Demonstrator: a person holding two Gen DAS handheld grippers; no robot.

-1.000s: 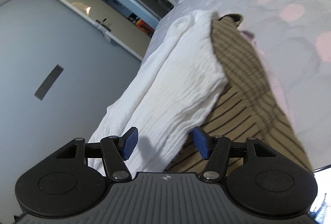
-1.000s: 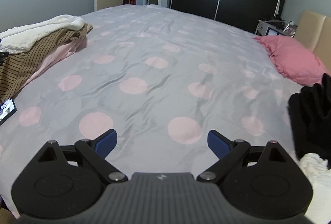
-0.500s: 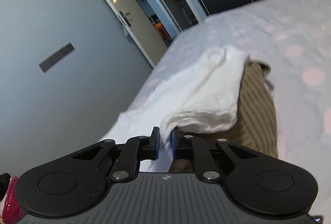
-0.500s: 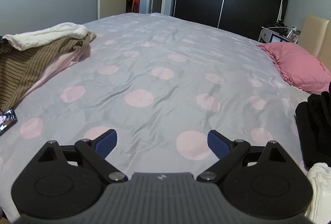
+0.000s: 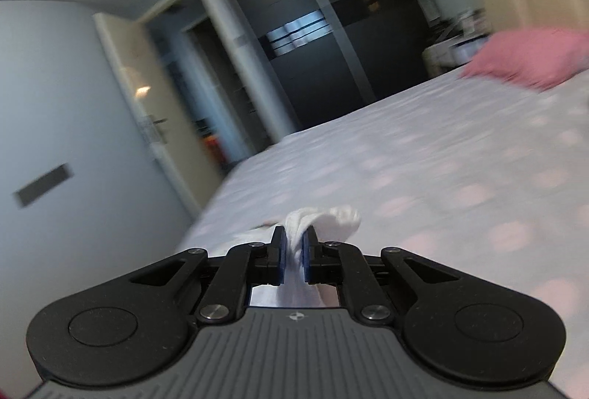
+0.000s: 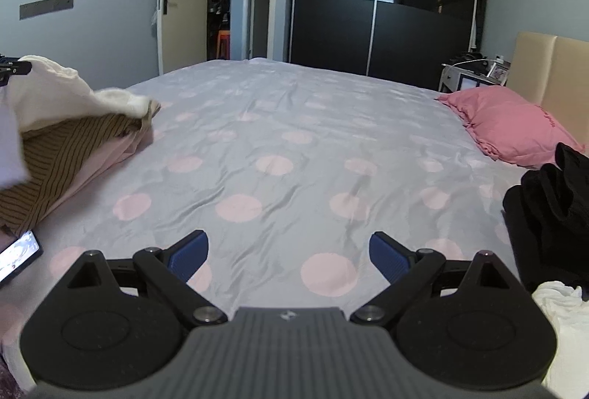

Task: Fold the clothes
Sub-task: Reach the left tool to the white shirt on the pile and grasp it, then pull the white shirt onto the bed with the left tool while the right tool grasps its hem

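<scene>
- Your left gripper (image 5: pixel 293 253) pinches crinkled white cloth (image 5: pixel 324 220), lower centre.
- Only the right view shows your right gripper (image 6: pixel 289 253) spread, and striped brown fabric (image 6: pixel 70 156) at left.

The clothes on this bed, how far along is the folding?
Barely begun. Nothing folded shows yet. In hand: the left gripper is shut on the white garment and holds it above the brown striped garment on the bed. The right gripper is open and holds nothing. Still left: that striped piece, the black clothes and the white clothes at the right.
</scene>
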